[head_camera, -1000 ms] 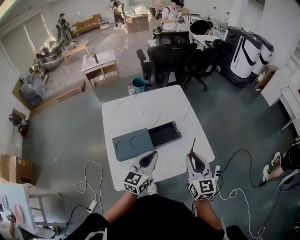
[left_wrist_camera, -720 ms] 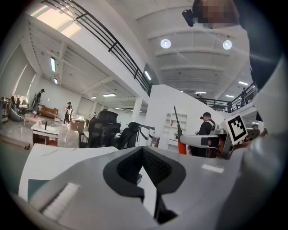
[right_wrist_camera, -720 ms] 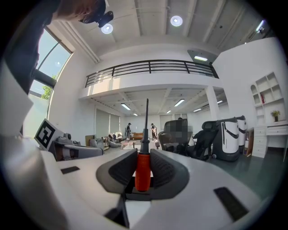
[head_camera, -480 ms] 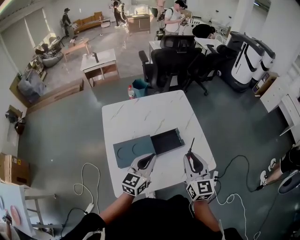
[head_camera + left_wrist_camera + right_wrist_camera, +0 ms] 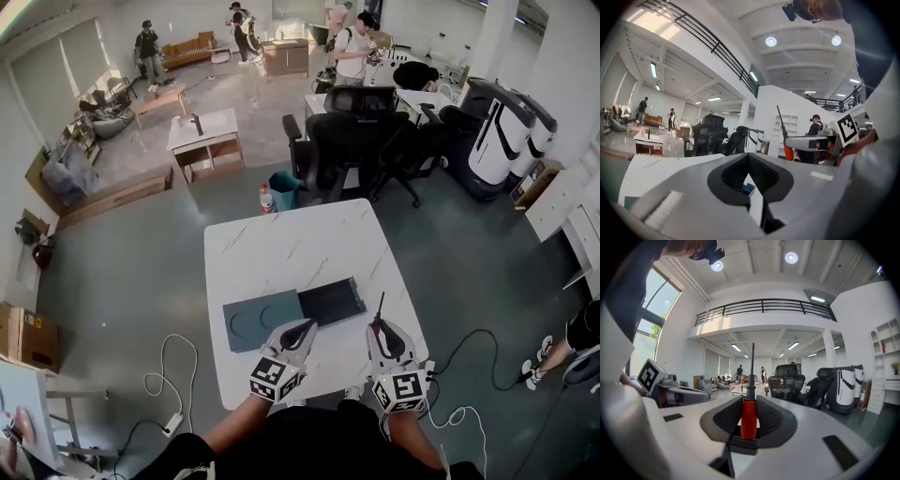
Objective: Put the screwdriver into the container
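Note:
The container sits on the white table [image 5: 291, 244], its blue-grey lid [image 5: 258, 321] slid left and the dark open tray [image 5: 331, 302] to the right. My right gripper [image 5: 379, 326] hangs over the table's front edge, right of the tray, shut on the screwdriver [image 5: 380, 306]. The screwdriver's red handle [image 5: 749, 420] is clamped between the pads and its black shaft points up and away. My left gripper [image 5: 307, 324] is at the lid's front right corner, jaws together and empty. A blue corner of the container [image 5: 748, 188] shows past them.
Black office chairs [image 5: 347, 141] stand beyond the table's far edge, with a blue bin [image 5: 279, 178] and a bottle [image 5: 265, 199] beside them. Cables [image 5: 178, 366] and a power strip lie on the floor at both sides. Several people stand far back.
Both grippers have drifted a little across the table's front together with the person. The screwdriver stays clamped in the right gripper and neither pair of jaws has changed.

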{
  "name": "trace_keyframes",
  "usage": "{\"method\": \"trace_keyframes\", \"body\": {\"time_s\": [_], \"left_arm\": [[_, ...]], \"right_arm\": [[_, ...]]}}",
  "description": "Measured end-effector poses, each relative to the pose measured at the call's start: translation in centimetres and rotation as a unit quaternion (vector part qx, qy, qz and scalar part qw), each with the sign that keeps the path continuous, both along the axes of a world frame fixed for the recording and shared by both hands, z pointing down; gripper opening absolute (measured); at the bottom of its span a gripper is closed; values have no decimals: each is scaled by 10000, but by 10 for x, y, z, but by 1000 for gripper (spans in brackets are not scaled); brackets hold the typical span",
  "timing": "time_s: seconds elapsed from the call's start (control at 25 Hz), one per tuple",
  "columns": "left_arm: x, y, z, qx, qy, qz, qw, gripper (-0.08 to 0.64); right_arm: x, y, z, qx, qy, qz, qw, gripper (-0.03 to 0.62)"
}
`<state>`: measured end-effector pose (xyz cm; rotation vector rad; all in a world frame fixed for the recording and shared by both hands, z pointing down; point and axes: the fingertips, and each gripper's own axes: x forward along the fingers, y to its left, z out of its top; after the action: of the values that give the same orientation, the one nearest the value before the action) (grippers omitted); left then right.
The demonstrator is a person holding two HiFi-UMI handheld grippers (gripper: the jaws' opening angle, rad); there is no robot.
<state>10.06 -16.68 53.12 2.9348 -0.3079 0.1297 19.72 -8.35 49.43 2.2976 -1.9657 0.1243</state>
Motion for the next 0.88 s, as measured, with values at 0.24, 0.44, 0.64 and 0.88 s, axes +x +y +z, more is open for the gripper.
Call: {"method": "trace_keyframes", "body": {"time_s": [0.24, 0.44, 0.64, 0.88], "left_arm": [[15, -9, -1, -56, -19, -460, 9989, 9], [20, -13, -3, -120, -30, -876, 9961, 9], [21, -21, -2, -37, -157, -1279, 9917, 9], [18, -28, -2, 53, -330, -1788, 9833, 9]], "right_arm": [[28, -17, -1, -119, 213, -405, 9989, 92], [33, -33, -7, -147, 576, -917, 9940, 92], [40, -53, 2, -158, 500, -1327, 9898, 92], [50, -64, 13, -214, 635, -1760, 9821, 92]]}}
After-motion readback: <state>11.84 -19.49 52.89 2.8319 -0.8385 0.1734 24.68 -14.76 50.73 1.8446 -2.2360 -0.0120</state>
